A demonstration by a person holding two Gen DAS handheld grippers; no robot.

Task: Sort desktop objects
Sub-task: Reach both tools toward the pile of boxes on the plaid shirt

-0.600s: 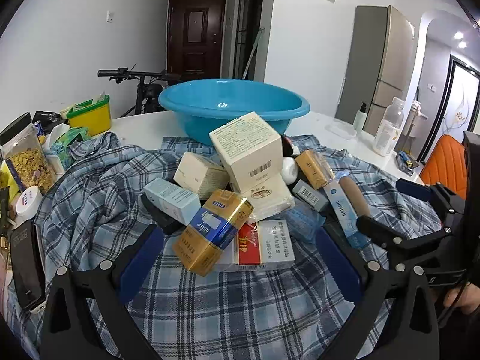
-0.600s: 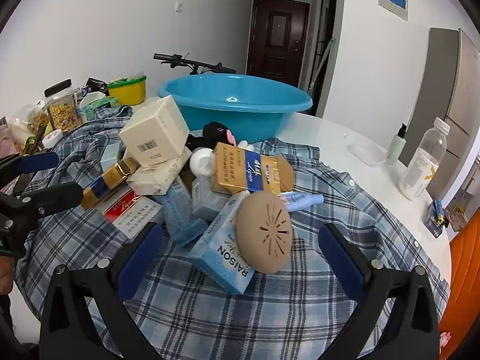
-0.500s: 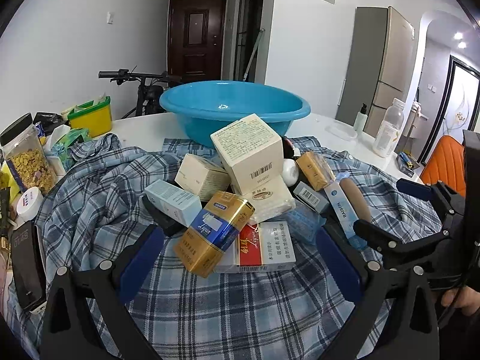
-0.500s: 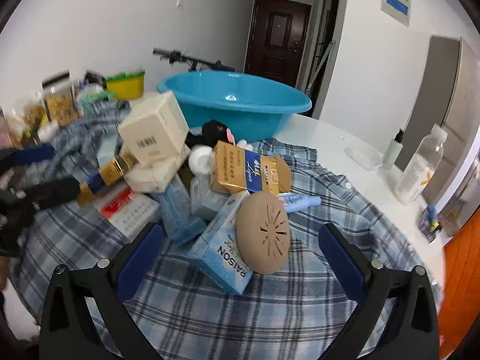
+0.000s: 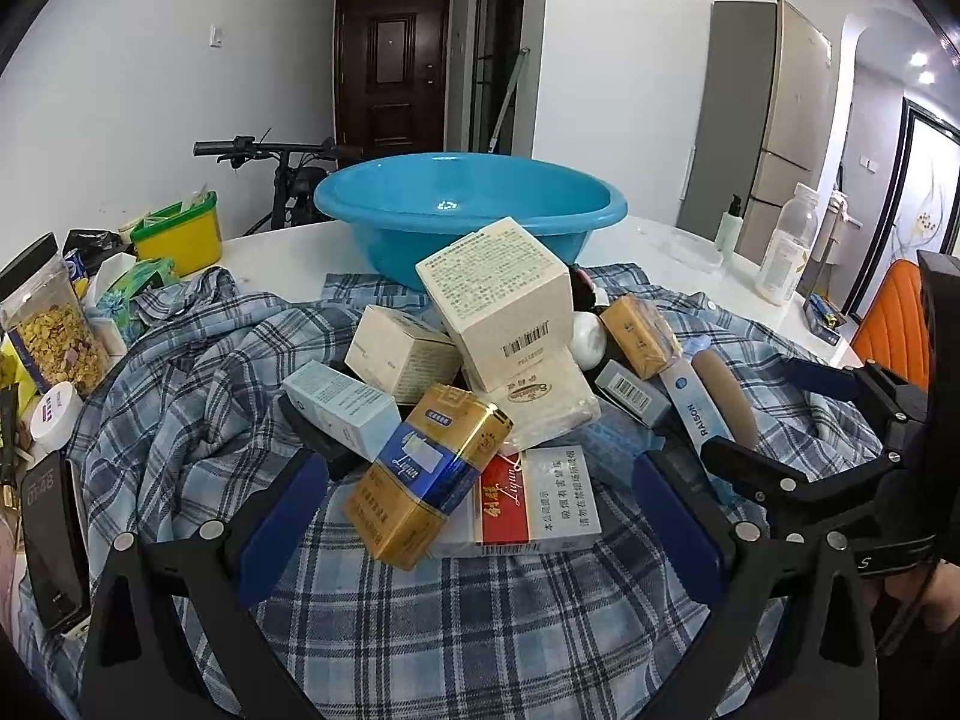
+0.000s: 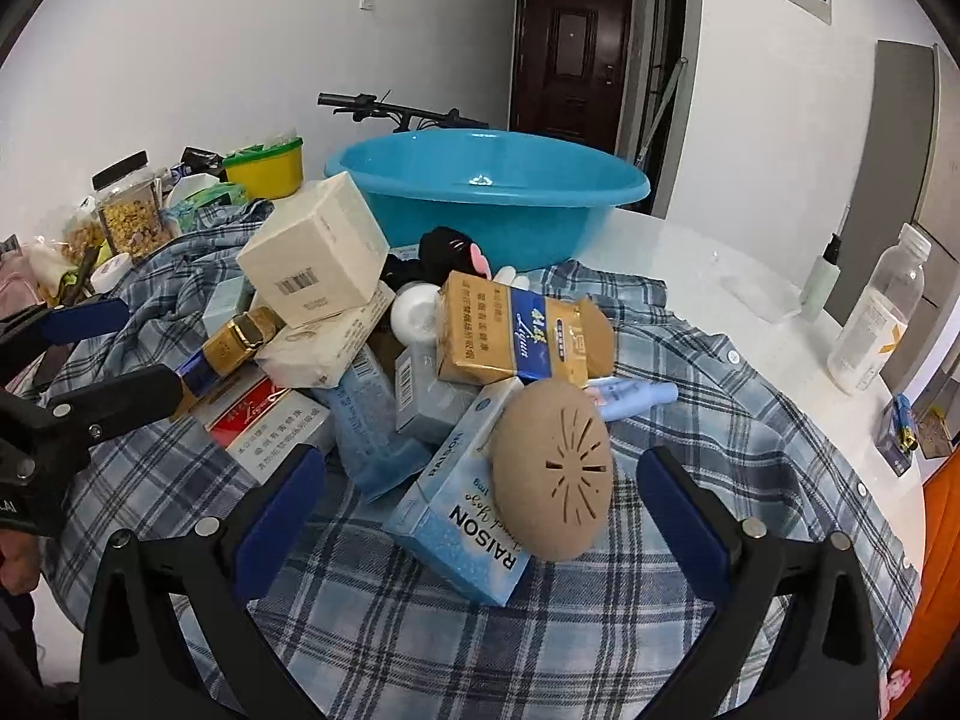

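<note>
A heap of small boxes lies on a plaid shirt before a blue basin. In the left wrist view a gold and blue carton leans on a red and white carton, under a large cream box. My left gripper stands open just short of the gold carton. In the right wrist view a tan perforated disc rests against a light blue RAISON box, below another gold carton. My right gripper is open, its pads either side of the disc and box, apart from both.
A cereal jar, a yellow tub, a phone and small clutter line the left edge. A plastic bottle and a spray bottle stand on the white table at right. An orange chair is beyond.
Both grippers have edged slightly closer to the heap; the right wrist view shook briefly. Nothing was gripped or moved.
</note>
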